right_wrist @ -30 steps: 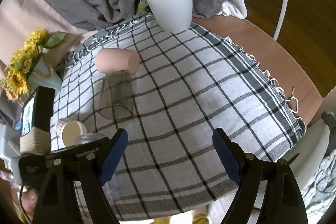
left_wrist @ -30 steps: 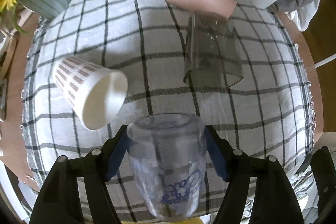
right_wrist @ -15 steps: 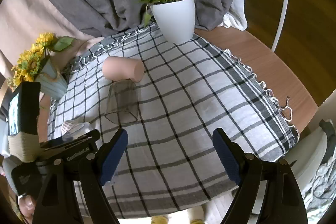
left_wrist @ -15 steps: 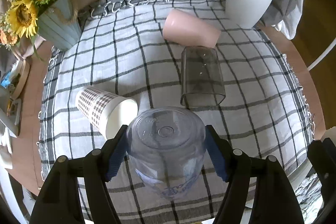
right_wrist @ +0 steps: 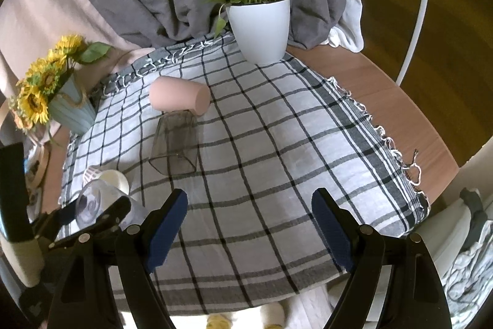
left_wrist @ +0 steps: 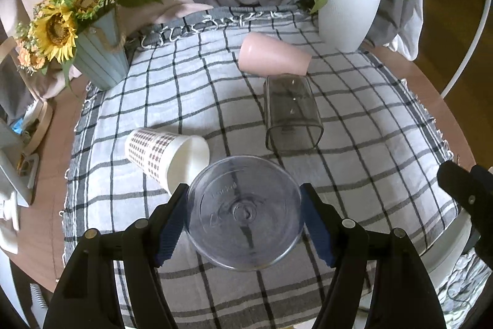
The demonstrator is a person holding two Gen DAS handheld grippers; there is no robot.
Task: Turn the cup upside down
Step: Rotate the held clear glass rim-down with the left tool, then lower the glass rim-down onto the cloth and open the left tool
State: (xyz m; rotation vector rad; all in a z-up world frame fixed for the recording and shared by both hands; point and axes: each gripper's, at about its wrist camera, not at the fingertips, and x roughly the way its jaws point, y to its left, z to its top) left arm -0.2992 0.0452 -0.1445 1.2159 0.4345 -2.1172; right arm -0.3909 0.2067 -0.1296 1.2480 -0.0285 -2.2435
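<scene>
My left gripper point(left_wrist: 244, 222) is shut on a clear plastic cup point(left_wrist: 244, 213), held above the front of the checked cloth point(left_wrist: 354, 162) with its round base facing the camera. The same cup point(right_wrist: 98, 204) shows at the lower left of the right wrist view, between the left gripper's fingers. My right gripper point(right_wrist: 249, 228) is open and empty over the front middle of the cloth point(right_wrist: 277, 162).
Three cups lie on their sides: a white patterned paper cup point(left_wrist: 168, 151), a smoky clear glass point(left_wrist: 291, 113) and a pink cup point(left_wrist: 272, 57). A white plant pot point(left_wrist: 346, 17) stands at the back right, a sunflower vase point(left_wrist: 98, 57) at the back left.
My left gripper has lifted and tipped the clear cup, so its base now faces the camera instead of its side. The right gripper has risen slightly and stays open.
</scene>
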